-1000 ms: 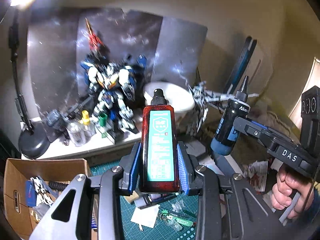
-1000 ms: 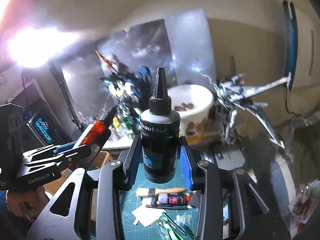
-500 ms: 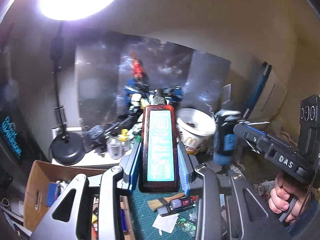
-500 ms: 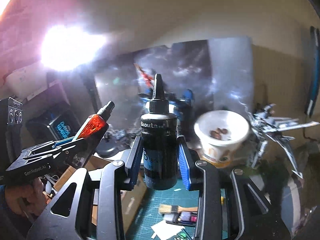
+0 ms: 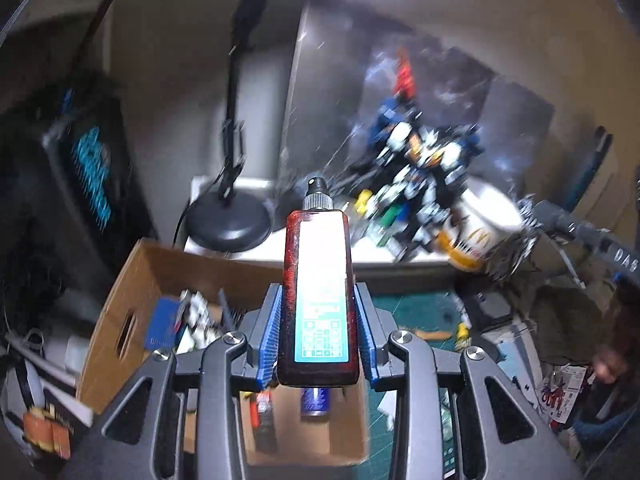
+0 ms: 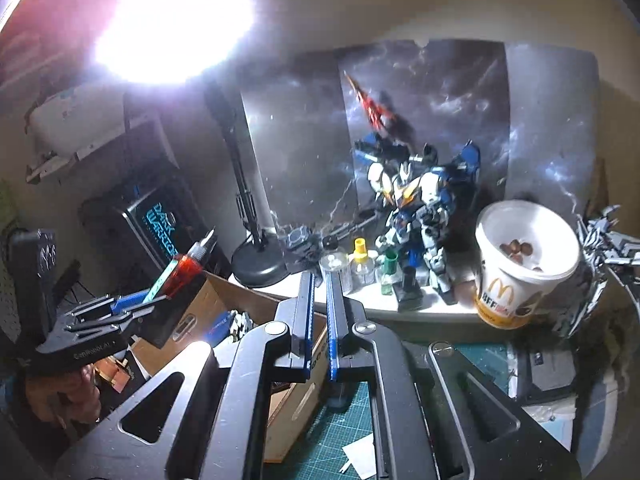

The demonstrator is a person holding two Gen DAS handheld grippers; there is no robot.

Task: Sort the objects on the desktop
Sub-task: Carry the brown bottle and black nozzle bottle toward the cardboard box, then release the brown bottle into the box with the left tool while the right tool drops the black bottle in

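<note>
From the left wrist, the left tongs (image 5: 318,316) clench the red bottle (image 5: 318,292) upright above the cardboard box (image 5: 132,280); the step looks like dropping it in, which calls for lowering, then releasing. From the right wrist, the right tongs (image 6: 318,320) are nearly closed on nothing, raised level over the box edge, facing the desk (image 6: 360,440).

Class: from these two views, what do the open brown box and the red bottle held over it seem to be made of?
Brown box: corrugated cardboard, matte; tan walls, folded edges and a punched hand slot show it.
Red bottle: probably translucent glossy plastic, though glass is possible; it glows red in the right view, with a ribbed cap and a teal printed label.
</note>
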